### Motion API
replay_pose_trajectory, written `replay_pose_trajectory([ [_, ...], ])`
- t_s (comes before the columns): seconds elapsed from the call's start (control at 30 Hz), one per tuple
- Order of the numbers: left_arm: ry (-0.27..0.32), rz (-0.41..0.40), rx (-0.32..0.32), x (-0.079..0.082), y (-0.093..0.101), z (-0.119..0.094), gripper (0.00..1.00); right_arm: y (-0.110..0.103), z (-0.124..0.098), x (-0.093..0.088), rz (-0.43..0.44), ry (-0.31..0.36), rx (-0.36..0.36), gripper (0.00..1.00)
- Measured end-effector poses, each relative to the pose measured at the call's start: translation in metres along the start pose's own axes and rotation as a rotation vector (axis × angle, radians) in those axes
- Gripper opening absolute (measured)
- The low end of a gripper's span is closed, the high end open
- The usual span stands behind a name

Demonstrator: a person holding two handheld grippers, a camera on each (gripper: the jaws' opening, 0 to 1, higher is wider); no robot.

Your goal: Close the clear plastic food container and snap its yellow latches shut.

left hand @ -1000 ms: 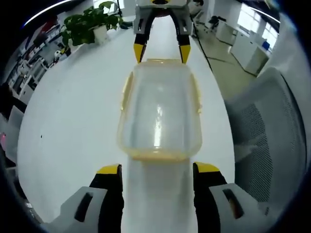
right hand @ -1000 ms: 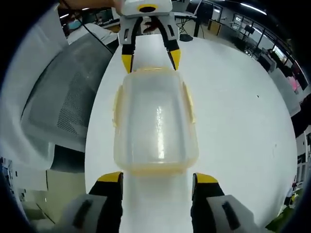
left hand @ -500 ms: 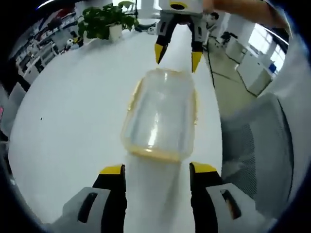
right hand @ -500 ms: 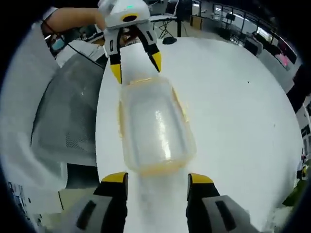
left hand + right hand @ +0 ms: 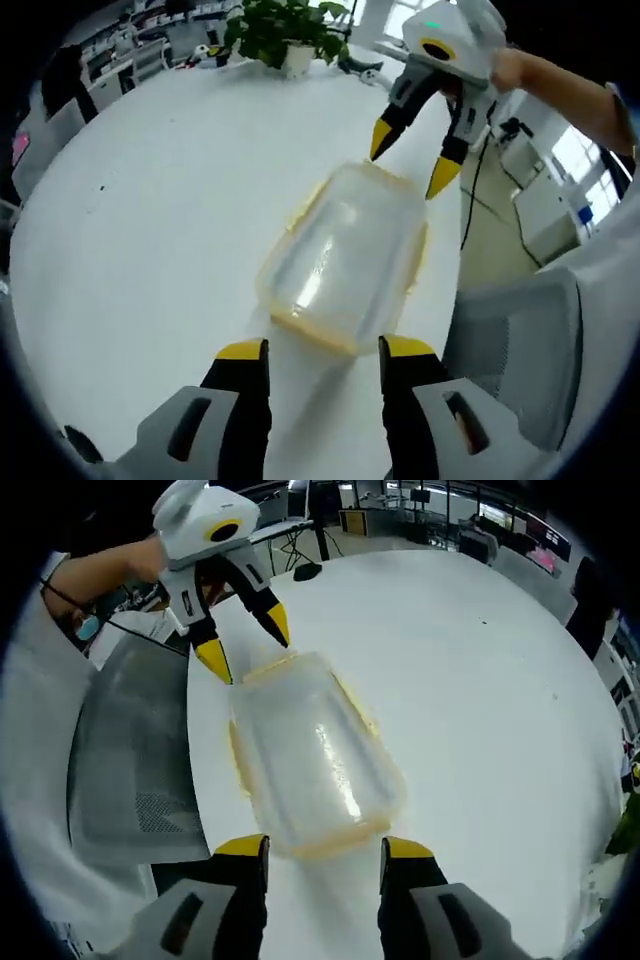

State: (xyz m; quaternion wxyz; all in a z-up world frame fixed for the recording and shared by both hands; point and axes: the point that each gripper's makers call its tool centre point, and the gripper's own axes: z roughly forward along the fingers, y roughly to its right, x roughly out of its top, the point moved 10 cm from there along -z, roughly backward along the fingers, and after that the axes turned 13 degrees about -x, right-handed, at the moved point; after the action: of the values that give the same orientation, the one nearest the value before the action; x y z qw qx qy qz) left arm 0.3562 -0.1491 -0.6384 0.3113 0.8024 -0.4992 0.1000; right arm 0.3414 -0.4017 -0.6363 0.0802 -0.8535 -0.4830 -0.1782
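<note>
A clear plastic food container (image 5: 345,258) with its lid on and yellow latches (image 5: 412,272) along its sides lies on the white table (image 5: 150,220). My left gripper (image 5: 318,350) is open, its yellow-tipped jaws just short of the container's near end. In the left gripper view the right gripper (image 5: 408,165) hovers open above the far end, held by a hand. In the right gripper view the container (image 5: 310,760) lies lengthwise, my right gripper (image 5: 320,848) is open at its near end, and the left gripper (image 5: 245,645) stands open at its far end.
A potted plant (image 5: 285,30) stands at the table's far edge. A grey mesh office chair (image 5: 520,350) sits beside the table; in the right gripper view the chair (image 5: 130,750) is at the left. A person's sleeve (image 5: 580,100) reaches in from the right. Desks and chairs fill the office behind.
Both grippers have pulled back and lifted from the container's ends, and both views have rolled, so the container now lies slanted. The container itself stays on the table.
</note>
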Motion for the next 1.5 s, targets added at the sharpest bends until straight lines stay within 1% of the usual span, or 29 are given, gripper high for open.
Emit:
replay_pose_trajectory([
  [0.03, 0.022, -0.027, 0.005, 0.001, 0.001, 0.001, 0.42, 0.001, 0.001, 0.000, 0.020, 0.004, -0.009, 0.41],
  [0.1, 0.042, -0.064, -0.014, 0.002, 0.005, 0.003, 0.42, 0.000, 0.002, 0.002, 0.041, 0.009, -0.002, 0.41],
  [0.2, 0.030, -0.077, 0.000, 0.003, 0.004, 0.005, 0.42, -0.002, 0.003, 0.004, 0.067, 0.008, -0.004, 0.40],
  [0.37, 0.027, -0.141, 0.002, -0.001, 0.002, 0.005, 0.42, -0.003, 0.004, 0.007, 0.114, -0.001, -0.019, 0.39],
  [0.4, 0.022, -0.166, -0.001, -0.002, 0.002, 0.005, 0.42, -0.003, 0.004, 0.008, 0.140, -0.003, -0.025, 0.39],
  [0.47, 0.025, -0.180, -0.003, -0.003, 0.002, 0.006, 0.42, -0.003, 0.004, 0.009, 0.159, 0.001, -0.026, 0.40],
  [0.5, 0.021, -0.190, 0.002, -0.003, 0.002, 0.006, 0.42, -0.004, 0.003, 0.009, 0.191, -0.001, -0.028, 0.41],
  [0.57, 0.026, -0.208, -0.006, -0.003, 0.001, 0.007, 0.42, -0.004, 0.003, 0.010, 0.222, -0.001, -0.038, 0.40],
  [0.6, 0.038, -0.224, -0.012, -0.003, 0.001, 0.007, 0.42, -0.003, 0.003, 0.011, 0.252, -0.003, -0.045, 0.40],
  [0.67, 0.042, -0.243, -0.007, -0.002, 0.000, 0.007, 0.41, -0.004, 0.003, 0.012, 0.300, 0.010, -0.043, 0.41],
  [0.7, 0.037, -0.244, 0.001, -0.002, -0.001, 0.007, 0.41, -0.004, 0.002, 0.013, 0.330, 0.011, -0.053, 0.40],
  [0.73, 0.034, -0.248, 0.005, -0.003, -0.001, 0.008, 0.41, -0.003, 0.002, 0.012, 0.343, 0.009, -0.062, 0.39],
  [0.77, 0.038, -0.274, 0.000, -0.002, -0.002, 0.008, 0.41, -0.003, 0.002, 0.013, 0.358, 0.016, -0.060, 0.40],
  [0.83, 0.035, -0.282, 0.002, -0.003, -0.002, 0.009, 0.41, -0.002, 0.003, 0.014, 0.367, 0.031, -0.084, 0.41],
  [0.93, 0.058, -0.318, 0.003, -0.002, -0.004, 0.008, 0.40, -0.004, 0.003, 0.013, 0.386, 0.022, -0.080, 0.41],
  [1.07, 0.082, -0.363, -0.017, 0.000, -0.003, 0.009, 0.40, -0.004, 0.005, 0.011, 0.415, 0.013, -0.086, 0.41],
  [1.17, 0.080, -0.377, -0.012, -0.001, -0.005, 0.009, 0.39, -0.003, 0.007, 0.008, 0.446, 0.007, -0.091, 0.40],
  [1.2, 0.085, -0.379, -0.019, -0.001, -0.004, 0.010, 0.39, -0.003, 0.007, 0.008, 0.457, 0.008, -0.091, 0.40],
  [1.23, 0.087, -0.400, -0.028, -0.002, -0.005, 0.011, 0.38, -0.002, 0.007, 0.008, 0.464, 0.014, -0.100, 0.39],
  [1.27, 0.085, -0.398, -0.026, -0.002, -0.006, 0.012, 0.38, -0.002, 0.007, 0.008, 0.469, 0.016, -0.100, 0.40],
  [1.33, 0.091, -0.412, -0.024, -0.002, -0.006, 0.013, 0.38, -0.003, 0.008, 0.007, 0.519, 0.020, -0.101, 0.40],
  [1.43, 0.100, -0.427, -0.033, -0.003, -0.006, 0.015, 0.38, -0.002, 0.011, 0.005, 0.549, 0.013, -0.102, 0.39],
  [1.5, 0.114, -0.443, -0.049, -0.002, -0.006, 0.017, 0.37, -0.002, 0.012, 0.003, 0.590, 0.008, -0.094, 0.39],
])
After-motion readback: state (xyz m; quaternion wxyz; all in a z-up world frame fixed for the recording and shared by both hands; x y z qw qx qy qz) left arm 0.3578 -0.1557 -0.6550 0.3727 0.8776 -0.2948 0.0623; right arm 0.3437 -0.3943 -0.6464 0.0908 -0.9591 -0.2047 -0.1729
